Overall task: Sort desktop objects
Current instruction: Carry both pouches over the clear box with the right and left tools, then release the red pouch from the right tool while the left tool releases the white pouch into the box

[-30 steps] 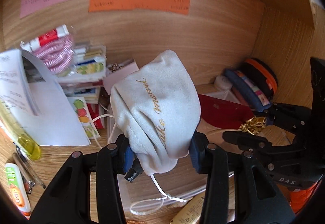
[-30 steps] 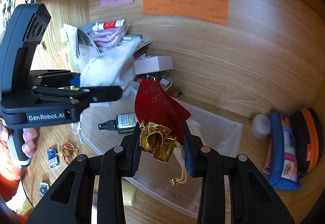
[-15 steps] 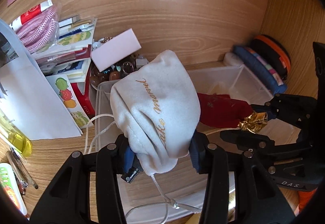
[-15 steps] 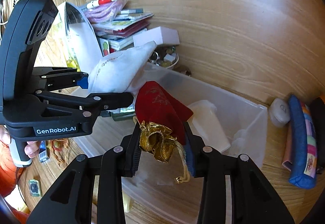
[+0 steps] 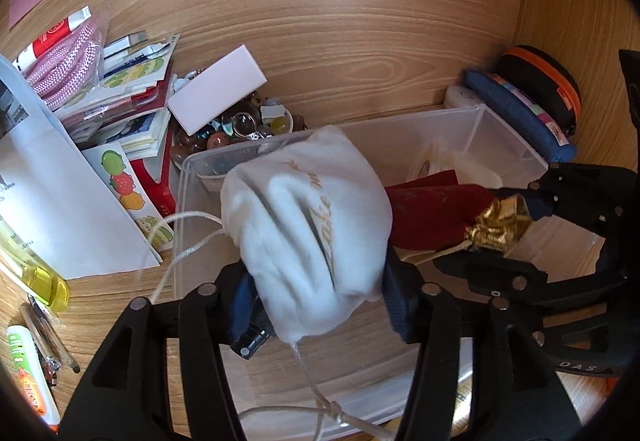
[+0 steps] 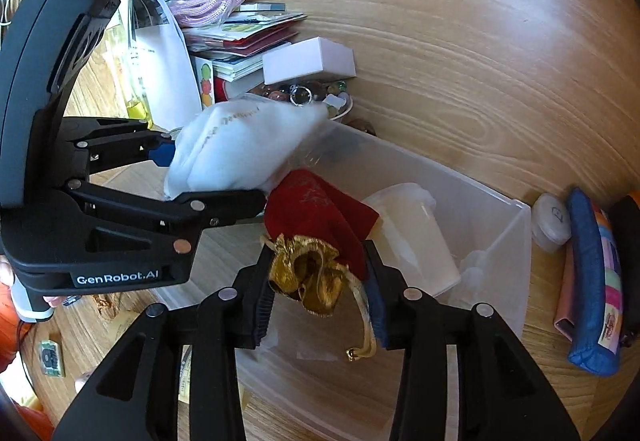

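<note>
Both grippers have sunk toward the clear plastic bin (image 5: pixel 516 145). The left gripper (image 5: pixel 316 305) has just been spreading its jaws, so the white drawstring pouch (image 5: pixel 308 217) (slightly blurred) seems to be slipping free above the bin. The right gripper (image 6: pixel 316 293), jaws easing apart, still cradles the red pouch (image 6: pixel 316 209) there.

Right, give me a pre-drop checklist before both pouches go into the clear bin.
1. White pouch over the clear bin: ok.
2. Red pouch over the bin: ok.
3. Left gripper jaws have just been opening, pouch between them; whether it has let go: cannot tell.
4. Right gripper also just opening, gold neck between its pads: ok.
5. White cord trails outside the bin wall: not ok.
6. Landing room beside the white cup: ok.
</note>
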Demonstrator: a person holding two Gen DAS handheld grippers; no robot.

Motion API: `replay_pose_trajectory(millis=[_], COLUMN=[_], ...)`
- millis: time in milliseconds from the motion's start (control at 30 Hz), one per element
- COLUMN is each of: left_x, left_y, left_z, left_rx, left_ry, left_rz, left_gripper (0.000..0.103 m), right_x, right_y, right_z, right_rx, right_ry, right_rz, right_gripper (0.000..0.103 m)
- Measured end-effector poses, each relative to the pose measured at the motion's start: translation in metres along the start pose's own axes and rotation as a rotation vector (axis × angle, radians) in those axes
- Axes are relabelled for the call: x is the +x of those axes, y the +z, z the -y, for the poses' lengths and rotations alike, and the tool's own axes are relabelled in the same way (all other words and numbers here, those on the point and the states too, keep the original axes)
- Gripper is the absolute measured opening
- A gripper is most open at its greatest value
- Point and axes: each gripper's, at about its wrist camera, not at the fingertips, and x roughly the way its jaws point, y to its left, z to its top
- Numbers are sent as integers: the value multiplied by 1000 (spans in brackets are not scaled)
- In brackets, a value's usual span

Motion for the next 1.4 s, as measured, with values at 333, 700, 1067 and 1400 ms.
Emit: replay_pose_trajectory(millis=[333,700,1067,1400], left_x=[-4,-35,-69,-113], left_y=[0,6,21,14], left_z=[-4,-7,-6,-12], left_rx=[-24,-30,-34,-39], left_ry=[-36,-62,-91,-52], left_rz=[-11,80,133,174], left_gripper=[59,73,74,81], right_x=[0,-17,-48,-78], right_y=[-2,-1,10,5], right_z=[5,-5,-14,-24], right_rx=[25,-36,-87,-82], right_ry=[7,-37,-76,-112], right_rz=[2,54,140,175], right_gripper=[49,68,78,80])
